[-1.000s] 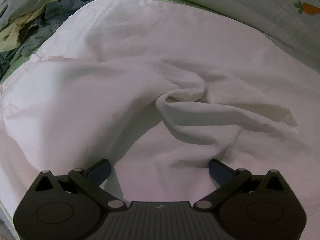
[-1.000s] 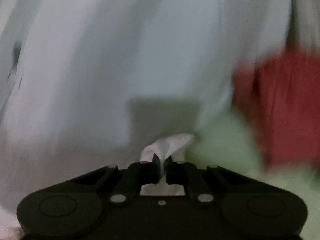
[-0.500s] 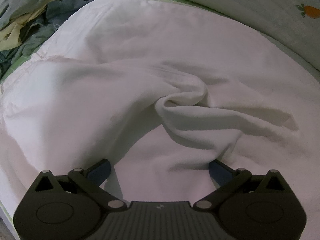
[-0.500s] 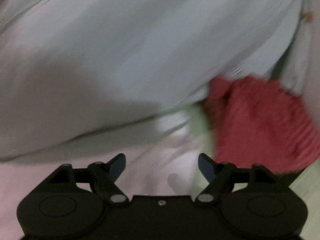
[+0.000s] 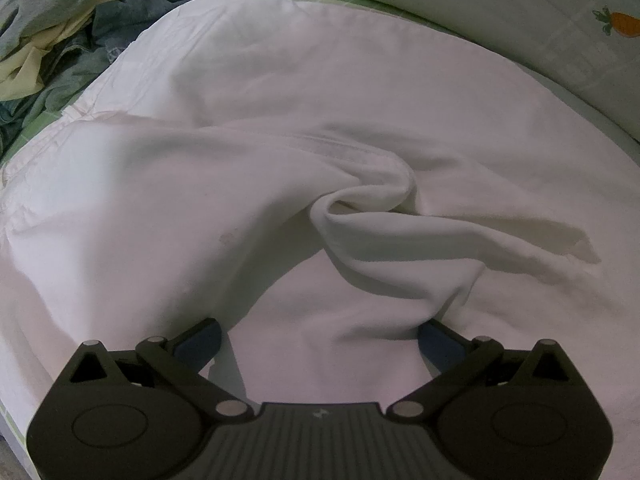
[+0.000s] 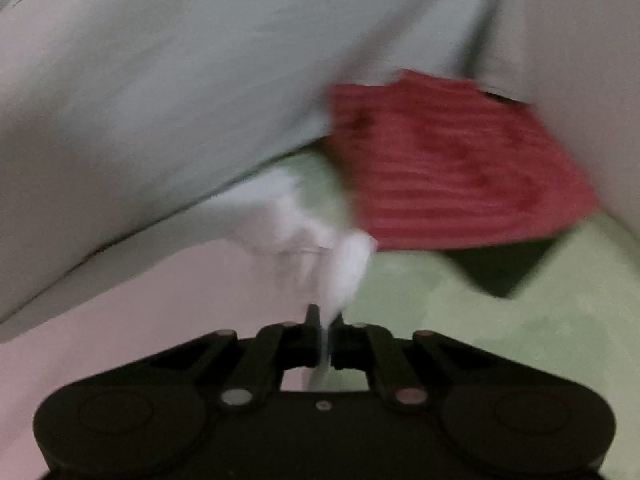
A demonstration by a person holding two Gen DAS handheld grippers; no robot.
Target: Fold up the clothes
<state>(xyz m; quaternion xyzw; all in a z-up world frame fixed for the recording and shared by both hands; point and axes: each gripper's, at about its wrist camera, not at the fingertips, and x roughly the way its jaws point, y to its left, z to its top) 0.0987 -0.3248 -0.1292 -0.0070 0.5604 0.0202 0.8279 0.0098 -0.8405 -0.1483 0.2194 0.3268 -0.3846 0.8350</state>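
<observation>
- My left gripper (image 5: 318, 334) sits low over the white garment (image 5: 280, 128) with its jaws spread wide; the blue fingers (image 5: 198, 342) rest on the cloth at either side and nothing is clamped between them.
- The white garment fills nearly the whole left view, lying spread on the bed; a twisted ridge of fabric (image 5: 384, 196) rises toward 1 o'clock from the gripper, with one flap running off toward 3 o'clock.
- At 11 o'clock in the left view, past the garment's far edge, lies a pile of clothes (image 5: 60, 40) in grey-green, pale yellow and blue-grey; at 1 o'clock a pale bedcover with a carrot print (image 5: 622, 24) curves along the frame.
- My right gripper (image 6: 325, 340) is closed tight; a thin bunch of white cloth (image 6: 344, 268) is pinched between the fingers and rises from them toward 12 o'clock; the view is blurred, so I take this for a corner of the same garment but cannot be sure.
- In the right view a red striped cloth (image 6: 460, 168) lies at 1 o'clock on the green sheet (image 6: 500, 320); a broad pale grey-green fabric (image 6: 180, 80) spans from 9 to 12 o'clock.
</observation>
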